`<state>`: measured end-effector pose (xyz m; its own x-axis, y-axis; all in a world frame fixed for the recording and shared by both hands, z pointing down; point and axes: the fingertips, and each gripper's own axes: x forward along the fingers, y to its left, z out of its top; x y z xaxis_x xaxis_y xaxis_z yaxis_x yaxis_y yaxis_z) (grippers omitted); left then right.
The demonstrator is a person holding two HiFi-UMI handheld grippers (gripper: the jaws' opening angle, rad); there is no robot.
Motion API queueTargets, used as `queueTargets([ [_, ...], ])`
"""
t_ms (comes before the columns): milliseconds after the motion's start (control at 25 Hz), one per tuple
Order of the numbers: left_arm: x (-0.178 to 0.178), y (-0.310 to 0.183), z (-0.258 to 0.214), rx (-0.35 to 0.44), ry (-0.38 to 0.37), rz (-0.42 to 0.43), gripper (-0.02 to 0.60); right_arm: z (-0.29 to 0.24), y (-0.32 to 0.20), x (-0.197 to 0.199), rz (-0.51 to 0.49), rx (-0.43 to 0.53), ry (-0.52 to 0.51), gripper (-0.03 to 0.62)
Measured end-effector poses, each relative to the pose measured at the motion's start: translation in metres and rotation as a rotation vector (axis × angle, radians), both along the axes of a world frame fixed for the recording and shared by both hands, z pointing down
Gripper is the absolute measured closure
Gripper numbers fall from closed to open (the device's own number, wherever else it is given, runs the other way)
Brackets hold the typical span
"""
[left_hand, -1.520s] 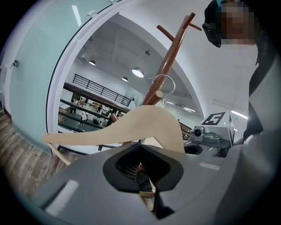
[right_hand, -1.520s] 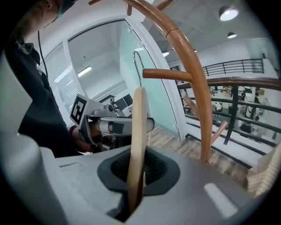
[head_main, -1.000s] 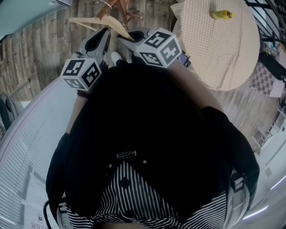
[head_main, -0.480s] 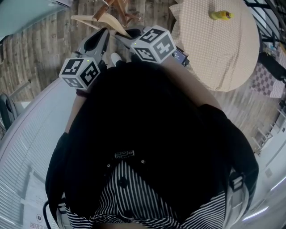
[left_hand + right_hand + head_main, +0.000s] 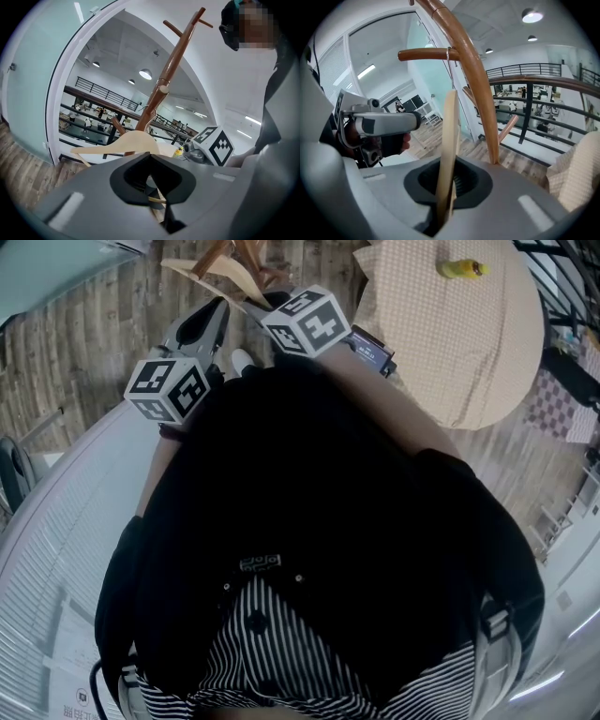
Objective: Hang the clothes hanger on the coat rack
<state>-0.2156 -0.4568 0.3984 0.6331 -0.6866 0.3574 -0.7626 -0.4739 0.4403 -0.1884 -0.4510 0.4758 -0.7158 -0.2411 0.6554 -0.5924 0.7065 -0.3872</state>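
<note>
A pale wooden clothes hanger (image 5: 234, 279) hangs at the top of the head view, just below the brown coat rack (image 5: 246, 251). My right gripper (image 5: 267, 306) is shut on the hanger's right end. In the right gripper view the hanger (image 5: 449, 140) stands edge-on between the jaws, and its wire hook (image 5: 451, 70) sits at a peg (image 5: 426, 54) of the rack. My left gripper (image 5: 223, 304) is just under the hanger. In its own view the hanger (image 5: 126, 143) and rack pole (image 5: 171, 65) are ahead. A thin wooden bar crosses its narrow jaw gap (image 5: 159, 206); whether the pads press on it I cannot tell.
A round table (image 5: 469, 362) with a checked cloth stands at the right, with a small yellow object (image 5: 464, 270) on it. A curved white wall (image 5: 56, 521) runs along the left. Wooden floor lies round the rack, and a black railing (image 5: 525, 77) lies behind it.
My right gripper has carried the hanger further toward the rack, upward in the head view. The left gripper has stayed where it was.
</note>
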Motion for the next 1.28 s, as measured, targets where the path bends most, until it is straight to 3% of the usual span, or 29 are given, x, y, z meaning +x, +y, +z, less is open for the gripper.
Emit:
queueTargets([
  [360, 0.008, 0.003, -0.005, 0.019, -0.021, -0.003, 0.583, 0.01, -0.004, 0.015, 0.011, 0.046, 0.066, 0.57],
  [600, 0.007, 0.001, -0.008, 0.024, -0.016, -0.012, 0.583, 0.006, -0.002, 0.012, -0.014, 0.04, 0.052, 0.451],
  [760, 0.008, 0.001, -0.011, 0.033, -0.017, 0.002, 0.583, -0.008, -0.006, 0.022, 0.009, 0.126, 0.085, 0.451],
  [920, 0.011, -0.002, -0.012, 0.037, -0.02, 0.019, 0.583, -0.017, -0.014, 0.037, 0.088, 0.148, 0.074, 0.451],
  [1120, 0.021, -0.006, -0.013, 0.044, -0.019, 0.054, 0.583, -0.031, -0.018, 0.048, 0.142, 0.164, 0.018, 0.463],
  [1280, 0.035, -0.009, -0.015, 0.051, -0.02, 0.08, 0.583, -0.052, -0.026, 0.065, 0.198, 0.253, -0.012, 0.496],
])
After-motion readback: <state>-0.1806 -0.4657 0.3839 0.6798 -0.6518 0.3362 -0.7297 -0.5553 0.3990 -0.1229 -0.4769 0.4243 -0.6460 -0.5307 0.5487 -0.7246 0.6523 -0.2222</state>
